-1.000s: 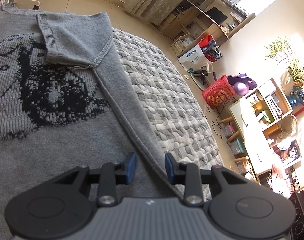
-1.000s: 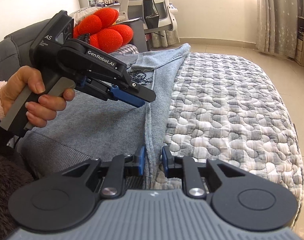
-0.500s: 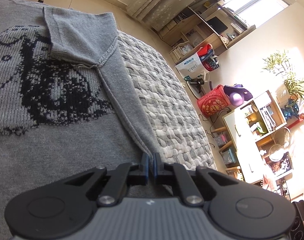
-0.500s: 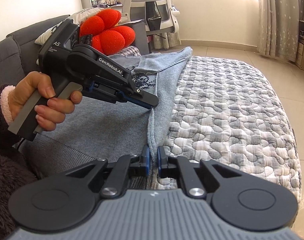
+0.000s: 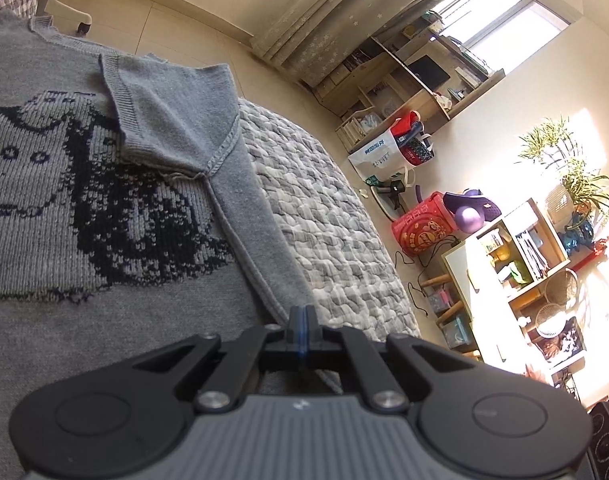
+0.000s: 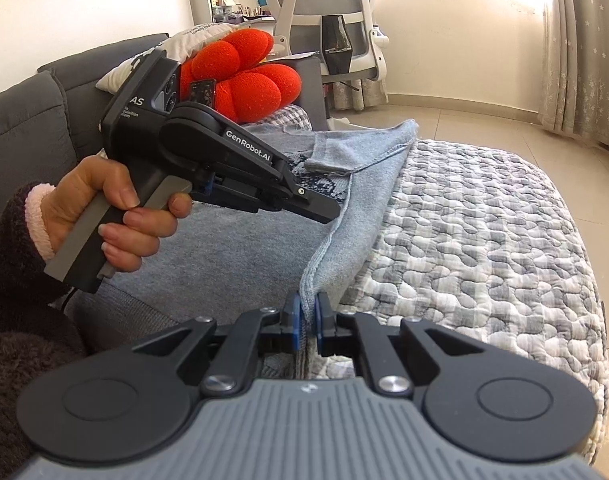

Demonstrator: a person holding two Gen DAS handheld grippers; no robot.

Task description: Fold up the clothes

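A grey knitted sweater [image 5: 116, 312] is lying flat on a quilted bedspread [image 5: 328, 232] whose puffy stitched patches are showing in grey and white. The left gripper [image 5: 303, 322] is sitting with its two blue-edged pads pressed tightly together on the sweater's side seam; the jaws have just been closing, and the thin knit edge is caught between them. Ahead of this tool and to its left, a short ribbed sleeve [image 5: 168, 116] is lying folded inward over the chest, partly covering a dark woven cat pattern [image 5: 104, 208].

The right gripper [image 6: 307, 314] is pinching the same long edge of the sweater [image 6: 344, 216]; its jaws have just been closing, and a narrow ridge of soft fabric is standing up between the blue pads. Beyond it, up and to the left, the left gripper [image 6: 328, 214] is showing as a black wedge-shaped tool nipping the seam, held by a hand [image 6: 112, 208] in a fuzzy dark sleeve with a pink cuff. Farther behind are sitting a round, lobed red cushion [image 6: 244, 76], a dark grey sofa [image 6: 20, 120] and a white mesh office chair [image 6: 328, 12]
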